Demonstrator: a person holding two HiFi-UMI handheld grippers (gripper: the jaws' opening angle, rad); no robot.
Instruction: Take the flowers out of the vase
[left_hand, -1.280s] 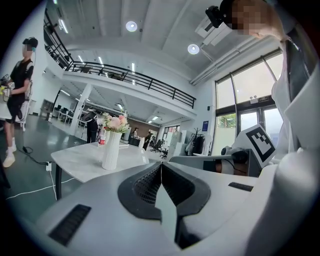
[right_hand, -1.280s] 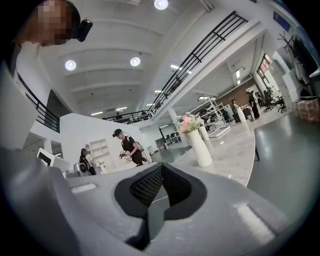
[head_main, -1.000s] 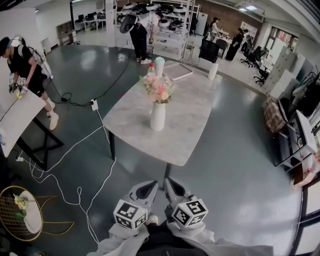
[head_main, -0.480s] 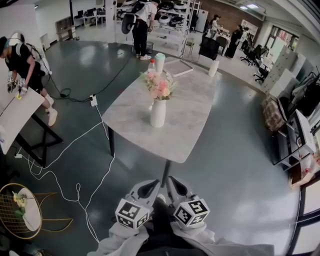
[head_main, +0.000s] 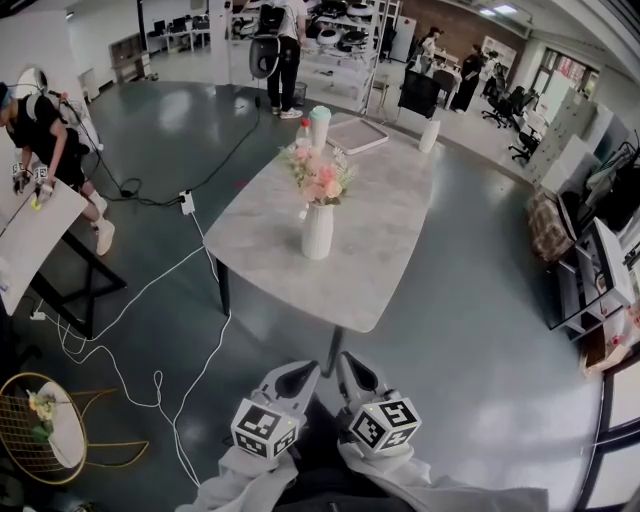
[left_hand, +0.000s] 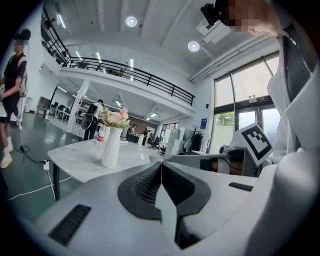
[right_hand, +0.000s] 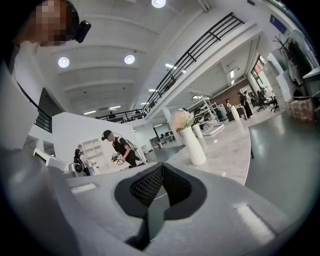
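Head view: my left gripper (head_main: 298, 377) and right gripper (head_main: 352, 372) sit pressed together, empty; flowers (head_main: 318, 177) in vase (head_main: 317, 233)

A pale marble-topped table with rounded corners (head_main: 375, 250) is standing on the glossy grey floor (head_main: 460, 330). A tall white ribbed vase (head_main: 317, 232) is sitting upright near its middle, holding pink flowers (head_main: 318, 178). At the far end a flat white tray (head_main: 357, 137), a white cylinder with a mint-green top (head_main: 319, 128) and a smaller plain white vase (head_main: 429, 137) are resting.
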